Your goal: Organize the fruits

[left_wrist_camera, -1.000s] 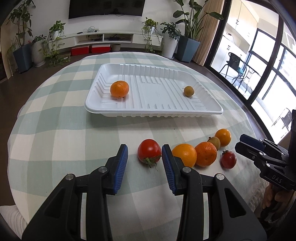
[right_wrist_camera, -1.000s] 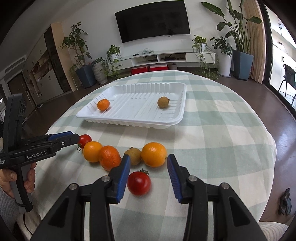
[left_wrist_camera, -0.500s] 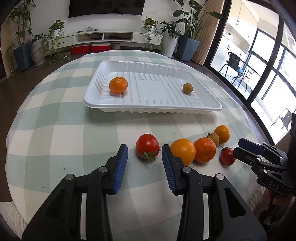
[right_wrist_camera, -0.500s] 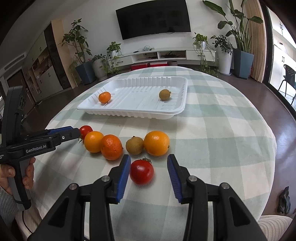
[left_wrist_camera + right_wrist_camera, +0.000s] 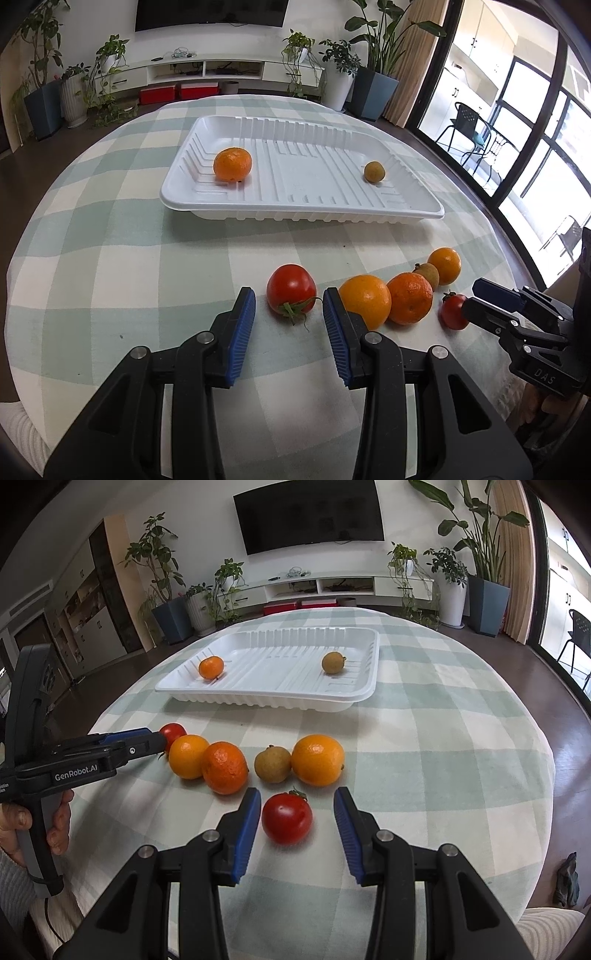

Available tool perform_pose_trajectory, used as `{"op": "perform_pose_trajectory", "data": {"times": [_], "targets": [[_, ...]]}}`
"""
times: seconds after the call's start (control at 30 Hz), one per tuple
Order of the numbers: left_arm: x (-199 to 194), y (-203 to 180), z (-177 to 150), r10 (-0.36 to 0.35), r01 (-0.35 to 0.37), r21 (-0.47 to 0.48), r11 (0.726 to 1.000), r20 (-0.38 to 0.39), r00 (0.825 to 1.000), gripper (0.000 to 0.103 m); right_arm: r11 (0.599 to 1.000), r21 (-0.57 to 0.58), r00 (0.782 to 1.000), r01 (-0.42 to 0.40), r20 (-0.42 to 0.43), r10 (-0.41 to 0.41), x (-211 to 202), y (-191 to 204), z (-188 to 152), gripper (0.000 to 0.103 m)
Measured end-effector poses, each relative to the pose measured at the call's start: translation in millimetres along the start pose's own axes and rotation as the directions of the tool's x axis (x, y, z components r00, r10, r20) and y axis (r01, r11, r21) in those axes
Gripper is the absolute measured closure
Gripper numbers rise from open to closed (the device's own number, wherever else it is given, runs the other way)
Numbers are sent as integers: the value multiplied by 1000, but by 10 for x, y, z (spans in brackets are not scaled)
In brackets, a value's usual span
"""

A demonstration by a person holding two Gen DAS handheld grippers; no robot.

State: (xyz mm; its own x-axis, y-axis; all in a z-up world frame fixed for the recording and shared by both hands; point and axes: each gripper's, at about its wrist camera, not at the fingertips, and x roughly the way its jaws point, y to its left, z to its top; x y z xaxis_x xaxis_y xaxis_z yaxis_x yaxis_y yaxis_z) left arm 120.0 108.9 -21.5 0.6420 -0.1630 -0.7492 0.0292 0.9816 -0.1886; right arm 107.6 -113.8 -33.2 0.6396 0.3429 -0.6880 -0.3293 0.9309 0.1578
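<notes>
- Left gripper (image 5: 289,319): fingers (image 5: 242,325) spread wide, grasping nothing, flanking a big tomato (image 5: 291,289) without touching it.
- Right gripper (image 5: 295,818): fingers (image 5: 246,825) likewise released, a small tomato (image 5: 287,818) lying between them, apart from both pads.
- Loose on the checked surface (image 5: 424,738), toward its near edge: a row of orange (image 5: 188,756), mandarin (image 5: 224,767), brown fruit (image 5: 273,763) and second orange (image 5: 318,760), the first pair touching, the last pair touching.
- White tray (image 5: 273,701) farther back, near the middle of the surface, holding a tangerine (image 5: 211,667) at its left end and a small brown fruit (image 5: 333,662) toward its right end, well apart.
</notes>
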Motion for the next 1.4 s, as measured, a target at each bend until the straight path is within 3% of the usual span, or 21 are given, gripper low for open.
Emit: {"op": "perform_pose_trajectory", "data": {"times": [1.4], "targets": [[158, -3, 29, -4, 4, 2, 1000, -21, 1000, 67, 1000, 0, 999, -3, -36, 3, 85, 28, -52, 58]]}}
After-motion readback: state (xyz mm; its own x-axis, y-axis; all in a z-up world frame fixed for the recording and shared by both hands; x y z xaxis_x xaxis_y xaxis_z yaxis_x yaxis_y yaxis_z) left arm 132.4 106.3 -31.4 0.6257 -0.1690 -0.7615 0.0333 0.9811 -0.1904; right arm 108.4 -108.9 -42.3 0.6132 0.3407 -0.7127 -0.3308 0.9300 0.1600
